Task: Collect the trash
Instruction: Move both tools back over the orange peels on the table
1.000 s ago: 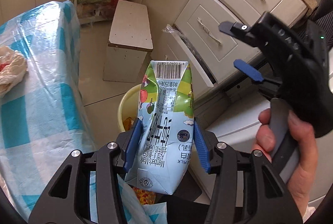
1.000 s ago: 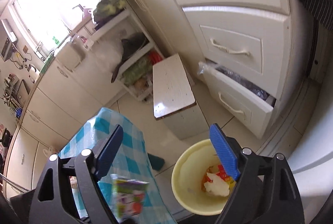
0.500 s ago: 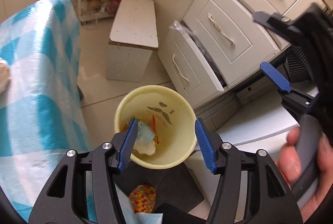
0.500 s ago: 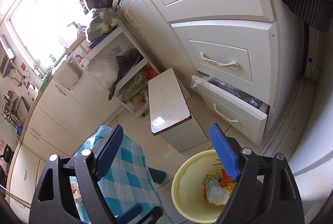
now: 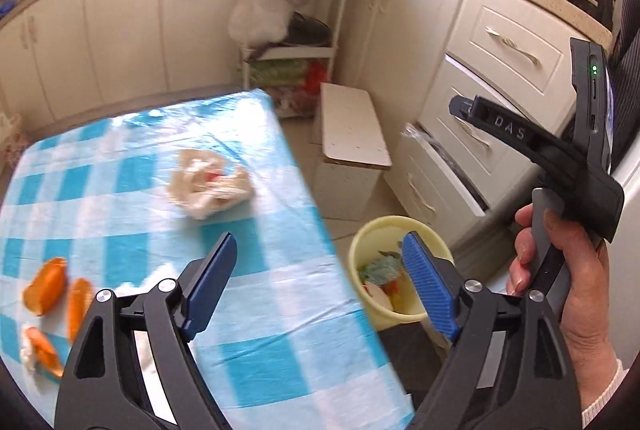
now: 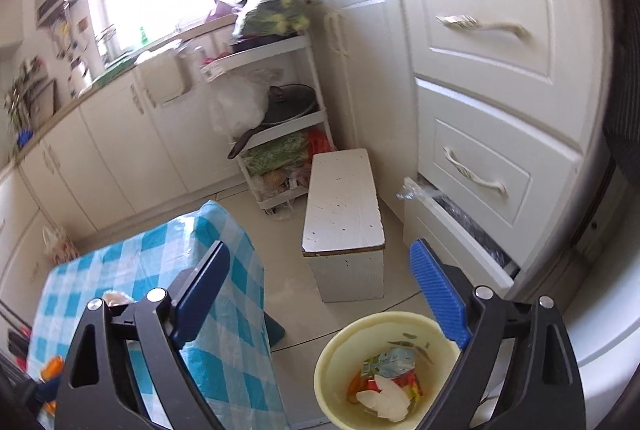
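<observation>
My left gripper (image 5: 320,284) hangs over the right edge of the blue-checked table (image 5: 120,198), its jaws opening with nothing between them. A yellow bin (image 5: 362,250) (image 6: 332,370) on the floor holds the milk carton (image 6: 390,360) and other scraps. On the table lie a crumpled white wrapper (image 5: 208,184) and orange peels (image 5: 52,290). My right gripper (image 6: 318,290), jaws opening and empty, points over the floor above the bin; in the left wrist view it is held in a hand (image 5: 568,270) at the right.
A white stool (image 6: 344,214) stands on the floor beyond the bin. Cream drawers (image 6: 480,166) line the right, the lowest one pulled out. A shelf rack (image 6: 280,134) with vegetables and a pan stands at the back. Cabinets (image 5: 80,30) run behind the table.
The left gripper let go of the milk carton, which dropped into the yellow bin. It then swung left and up toward the table, jaws wider. The right gripper rolled and rose a little.
</observation>
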A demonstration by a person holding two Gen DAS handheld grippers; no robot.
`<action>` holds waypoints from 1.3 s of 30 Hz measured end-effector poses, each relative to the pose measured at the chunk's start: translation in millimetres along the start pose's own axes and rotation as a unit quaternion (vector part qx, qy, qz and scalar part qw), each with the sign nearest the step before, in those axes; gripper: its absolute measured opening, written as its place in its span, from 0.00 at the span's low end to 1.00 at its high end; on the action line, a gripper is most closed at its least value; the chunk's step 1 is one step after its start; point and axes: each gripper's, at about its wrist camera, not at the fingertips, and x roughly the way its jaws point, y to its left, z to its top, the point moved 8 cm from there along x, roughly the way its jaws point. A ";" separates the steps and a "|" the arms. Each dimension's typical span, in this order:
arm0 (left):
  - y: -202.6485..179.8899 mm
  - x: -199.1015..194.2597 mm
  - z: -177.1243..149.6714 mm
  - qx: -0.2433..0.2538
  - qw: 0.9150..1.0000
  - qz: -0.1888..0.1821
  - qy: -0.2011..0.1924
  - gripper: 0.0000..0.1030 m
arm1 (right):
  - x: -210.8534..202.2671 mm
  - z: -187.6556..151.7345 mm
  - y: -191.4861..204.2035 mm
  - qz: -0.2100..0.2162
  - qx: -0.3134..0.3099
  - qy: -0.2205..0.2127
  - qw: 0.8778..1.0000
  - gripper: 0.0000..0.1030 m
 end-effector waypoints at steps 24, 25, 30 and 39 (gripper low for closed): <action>131.3 -66.0 -12.6 -0.074 0.991 0.101 -0.035 0.88 | -47.1 -3.9 144.3 0.048 -0.183 -0.060 0.980 0.92; 131.1 -66.2 -12.6 -0.075 0.991 0.101 -0.035 0.88 | -47.8 -4.7 146.3 0.047 -0.187 -0.061 0.979 0.92; 130.5 -65.9 -12.5 -0.074 0.992 0.101 -0.034 0.88 | -48.5 -5.6 147.8 0.044 -0.192 -0.064 0.978 0.92; 132.8 -63.1 -14.5 -0.077 0.991 0.104 -0.029 0.88 | -48.8 -9.0 150.9 0.047 -0.194 -0.062 0.978 0.92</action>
